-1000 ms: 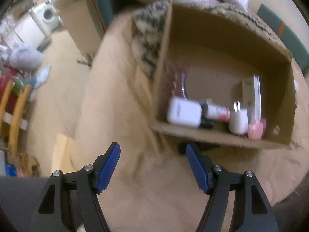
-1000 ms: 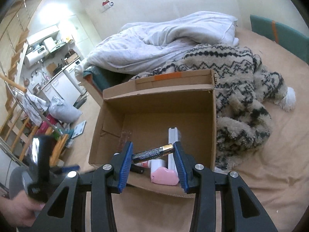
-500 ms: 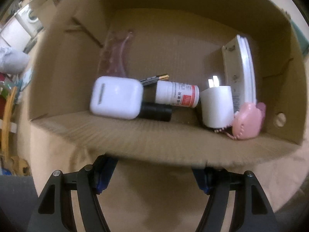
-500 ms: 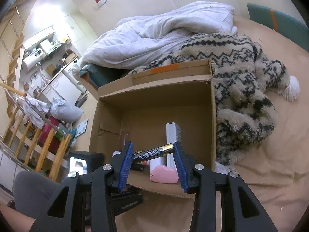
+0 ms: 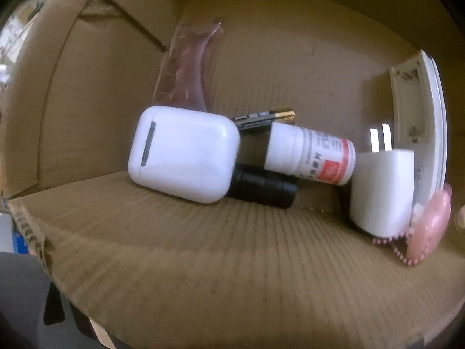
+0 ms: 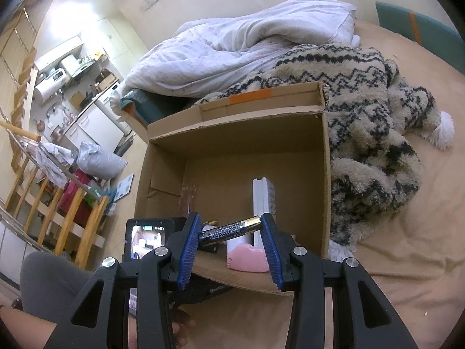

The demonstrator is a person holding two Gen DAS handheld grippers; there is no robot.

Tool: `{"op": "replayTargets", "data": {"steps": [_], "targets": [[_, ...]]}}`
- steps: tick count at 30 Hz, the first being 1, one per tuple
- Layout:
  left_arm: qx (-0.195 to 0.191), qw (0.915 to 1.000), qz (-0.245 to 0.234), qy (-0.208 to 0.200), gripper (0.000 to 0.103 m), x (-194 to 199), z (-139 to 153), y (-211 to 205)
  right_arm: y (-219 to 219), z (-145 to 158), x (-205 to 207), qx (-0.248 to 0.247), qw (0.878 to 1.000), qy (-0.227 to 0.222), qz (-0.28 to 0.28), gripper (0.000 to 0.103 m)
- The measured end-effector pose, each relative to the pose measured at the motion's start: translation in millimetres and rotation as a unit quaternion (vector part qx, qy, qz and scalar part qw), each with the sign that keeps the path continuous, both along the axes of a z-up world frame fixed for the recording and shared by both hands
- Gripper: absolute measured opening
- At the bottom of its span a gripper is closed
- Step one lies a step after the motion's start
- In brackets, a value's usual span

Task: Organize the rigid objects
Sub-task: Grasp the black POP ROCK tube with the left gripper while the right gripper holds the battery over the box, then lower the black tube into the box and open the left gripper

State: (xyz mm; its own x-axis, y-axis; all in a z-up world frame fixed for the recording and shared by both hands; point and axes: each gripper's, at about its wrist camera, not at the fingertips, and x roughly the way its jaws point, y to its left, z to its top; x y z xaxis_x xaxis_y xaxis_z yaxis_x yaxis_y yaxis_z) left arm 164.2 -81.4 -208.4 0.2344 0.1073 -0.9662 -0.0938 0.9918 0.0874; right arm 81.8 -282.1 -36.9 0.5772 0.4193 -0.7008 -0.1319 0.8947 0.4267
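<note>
My right gripper [image 6: 230, 224] is shut on a black and gold battery [image 6: 232, 229], held crosswise just above the near wall of an open cardboard box [image 6: 238, 110]. The left wrist view looks closely into the box [image 5: 203, 247]. Inside lie a white earbud case [image 5: 183, 157], a white pill bottle with a red label [image 5: 311, 157], a black cylinder [image 5: 261, 186], another battery [image 5: 261, 116], a white charger plug [image 5: 380, 192] and a pink trinket [image 5: 427, 226]. The left gripper's body [image 6: 145, 238] sits at the box's near left corner. Its jaws are opening but are hidden by the cardboard.
A white flat plate-like piece [image 5: 415, 133] leans on the box's right wall, and a pinkish plastic bag [image 5: 189, 69] lies at the back. The box stands on a beige bed sheet [image 6: 407, 261], beside a patterned fluffy blanket [image 6: 377, 133] and a white duvet [image 6: 247, 37]. A wooden railing [image 6: 58, 212] is at left.
The left gripper dropped down and in towards the box, and its blue fingers went out of sight behind the near wall. The right gripper kept still with the battery.
</note>
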Motion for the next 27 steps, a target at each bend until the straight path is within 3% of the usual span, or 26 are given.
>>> {"op": "replayTargets", "data": {"steps": [2,6,20,27], "targets": [[-0.003,1.0,-0.001,0.001,0.102,1,1,1,0,0,0,0.0,1.0,0.0,0.0,0.045],[-0.021,0.9998,0.002,-0.008,0.08,-5,6,5,-1,-2,1,-0.002,1.0,0.002,-0.002,0.045],[-0.018,0.9998,0.005,0.004,0.079,-37,28,35,0,4,-2,-0.012,1.0,-0.001,-0.005,0.045],[-0.007,0.9991,-0.013,-0.039,0.079,-67,82,58,-2,8,-4,-0.019,1.0,-0.003,-0.013,0.045]]}}
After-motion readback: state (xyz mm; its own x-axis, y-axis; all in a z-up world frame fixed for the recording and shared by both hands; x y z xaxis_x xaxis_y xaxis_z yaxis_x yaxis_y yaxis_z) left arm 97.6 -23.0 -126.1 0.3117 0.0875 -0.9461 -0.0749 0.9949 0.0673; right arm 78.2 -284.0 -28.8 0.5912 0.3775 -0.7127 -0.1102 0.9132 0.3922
